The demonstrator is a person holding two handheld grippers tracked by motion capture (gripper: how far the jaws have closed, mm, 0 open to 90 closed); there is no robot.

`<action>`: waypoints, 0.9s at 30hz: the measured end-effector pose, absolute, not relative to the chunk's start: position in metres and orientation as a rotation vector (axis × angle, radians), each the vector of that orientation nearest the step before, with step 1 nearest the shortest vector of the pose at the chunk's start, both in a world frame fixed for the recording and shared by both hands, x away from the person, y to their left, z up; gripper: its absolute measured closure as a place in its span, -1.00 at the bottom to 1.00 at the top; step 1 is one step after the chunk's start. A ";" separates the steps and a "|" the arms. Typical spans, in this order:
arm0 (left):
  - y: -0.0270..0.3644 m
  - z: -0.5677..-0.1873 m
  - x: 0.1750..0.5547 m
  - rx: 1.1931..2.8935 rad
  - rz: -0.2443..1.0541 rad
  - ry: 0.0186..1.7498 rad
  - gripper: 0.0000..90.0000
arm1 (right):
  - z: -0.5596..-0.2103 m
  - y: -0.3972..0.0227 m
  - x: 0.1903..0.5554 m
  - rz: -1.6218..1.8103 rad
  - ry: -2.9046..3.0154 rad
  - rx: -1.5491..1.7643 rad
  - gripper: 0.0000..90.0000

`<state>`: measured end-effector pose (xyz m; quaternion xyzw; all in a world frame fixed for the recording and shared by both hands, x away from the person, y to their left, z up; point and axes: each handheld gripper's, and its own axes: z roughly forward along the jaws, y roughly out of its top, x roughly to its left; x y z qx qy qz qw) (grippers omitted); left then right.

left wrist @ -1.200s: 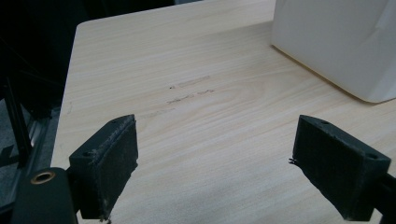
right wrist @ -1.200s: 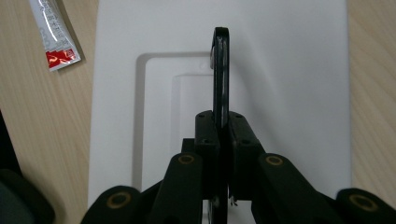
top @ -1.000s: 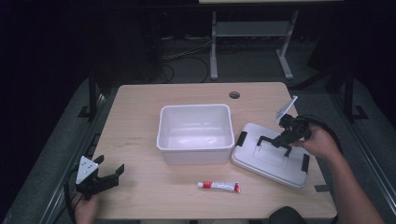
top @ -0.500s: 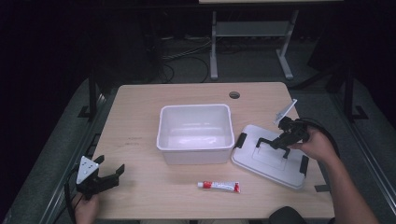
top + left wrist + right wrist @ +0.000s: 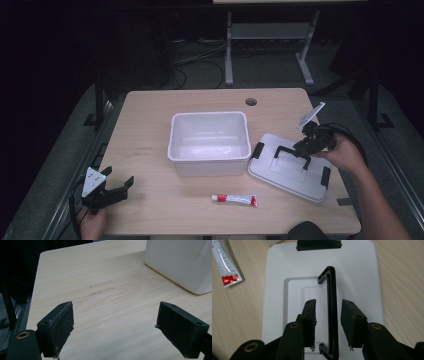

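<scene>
White lid (image 5: 292, 172); raised black handle (image 5: 331, 312); flat on table (image 5: 150, 115)

Smooth white plastic lid (image 5: 322, 285), matt black handle (image 5: 332, 312), pale wood-grain table (image 5: 150, 115).

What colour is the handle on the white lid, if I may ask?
Black; the handle shows best in the right gripper view.

The white lid (image 5: 292, 172) lies flat on the tabletop (image 5: 150, 115) beside the white bin (image 5: 210, 142), its black handle (image 5: 331, 312) raised upright.
</scene>
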<state>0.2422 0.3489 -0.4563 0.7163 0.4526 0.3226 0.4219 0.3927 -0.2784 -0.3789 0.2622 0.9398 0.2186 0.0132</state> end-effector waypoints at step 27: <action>0.347 -0.456 0.242 1.796 0.810 1.126 -0.70 | -0.372 -0.255 0.318 0.773 2.879 0.655 0.23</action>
